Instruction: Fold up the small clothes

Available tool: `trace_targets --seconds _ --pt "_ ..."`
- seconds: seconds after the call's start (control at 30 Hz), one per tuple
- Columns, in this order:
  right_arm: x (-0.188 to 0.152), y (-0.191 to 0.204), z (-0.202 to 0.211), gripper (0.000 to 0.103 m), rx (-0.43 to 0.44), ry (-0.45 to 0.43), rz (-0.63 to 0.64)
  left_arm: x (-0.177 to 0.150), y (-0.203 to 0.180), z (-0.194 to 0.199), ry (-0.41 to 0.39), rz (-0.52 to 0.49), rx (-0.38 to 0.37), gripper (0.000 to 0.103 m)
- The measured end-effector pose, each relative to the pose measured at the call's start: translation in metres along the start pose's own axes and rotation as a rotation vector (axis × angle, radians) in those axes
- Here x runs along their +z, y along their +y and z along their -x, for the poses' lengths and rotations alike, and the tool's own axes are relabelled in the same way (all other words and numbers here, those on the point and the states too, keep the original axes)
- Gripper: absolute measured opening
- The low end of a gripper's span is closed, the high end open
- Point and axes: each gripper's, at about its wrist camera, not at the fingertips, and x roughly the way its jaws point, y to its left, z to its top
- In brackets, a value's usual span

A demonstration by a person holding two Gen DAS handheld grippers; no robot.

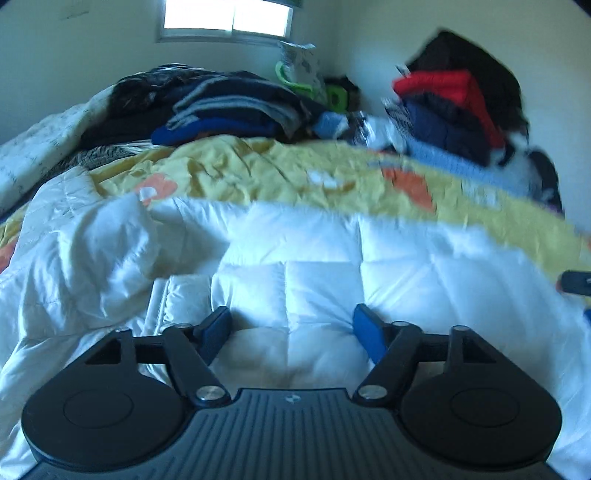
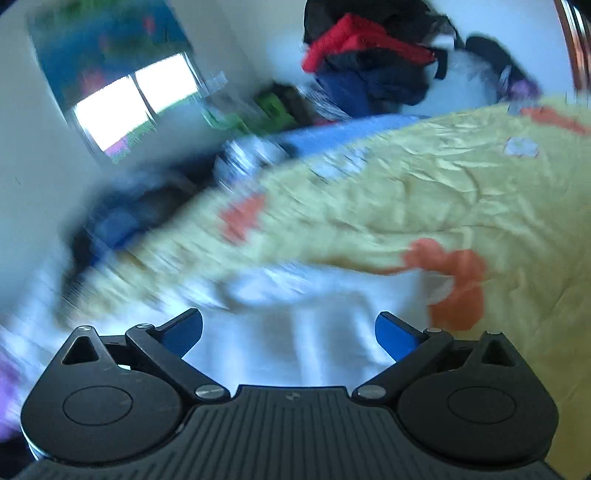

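My left gripper (image 1: 291, 325) is open and empty, low over a white quilted comforter (image 1: 314, 273) on the bed. My right gripper (image 2: 290, 328) is open and empty too, over the same white comforter (image 2: 295, 332); its view is blurred by motion. A pile of dark, grey and blue clothes (image 1: 221, 107) lies at the far side of the bed. A stack of red, navy and light blue clothes (image 1: 450, 110) stands at the far right by the wall and also shows in the right wrist view (image 2: 369, 62). The tip of the right gripper shows at the left view's right edge (image 1: 576, 282).
A yellow sheet with orange and white flowers (image 1: 258, 170) lies across the bed beyond the comforter, also in the right wrist view (image 2: 443, 192). A window (image 1: 227, 18) is in the back wall. Green items (image 1: 336, 96) sit in the far corner.
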Motion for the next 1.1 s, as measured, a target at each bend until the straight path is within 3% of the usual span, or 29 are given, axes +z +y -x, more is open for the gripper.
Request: trace_targets --seconds 0.07,0.1,0.5,0.7,0.8,0.9,1.07,1.1 --pt "-0.016 0.001 -0.018 0.102 -0.065 0.035 0.115 -0.009 0.002 -0.006 -0.001 -0.044 -0.021 0.079" --pt "-0.023 0.001 -0.018 0.101 -0.057 0.006 0.149 -0.012 0.004 -0.009 0.004 -0.048 -0.038 0.079" --pt "-0.019 -0.003 -0.023 0.101 -0.103 0.002 0.187 -0.015 0.007 -0.017 -0.002 -0.039 -0.06 0.083" --pt "-0.021 -0.004 -0.021 0.101 -0.106 -0.006 0.173 -0.013 0.041 0.027 -0.09 0.062 -0.127 0.083" --pt "-0.022 -0.007 -0.018 0.1 -0.102 -0.013 0.159 -0.005 0.08 0.064 -0.209 0.159 -0.169 0.084" --pt "-0.022 -0.008 -0.018 0.1 -0.098 -0.016 0.153 0.013 0.136 0.083 -0.308 0.285 -0.129 0.087" --pt "-0.022 -0.009 -0.018 0.101 -0.091 -0.019 0.146 0.044 0.261 0.056 -0.323 0.646 -0.019 0.089" --pt "-0.022 -0.009 -0.018 0.101 -0.09 -0.02 0.144 0.048 0.287 0.045 -0.305 0.722 -0.031 0.089"
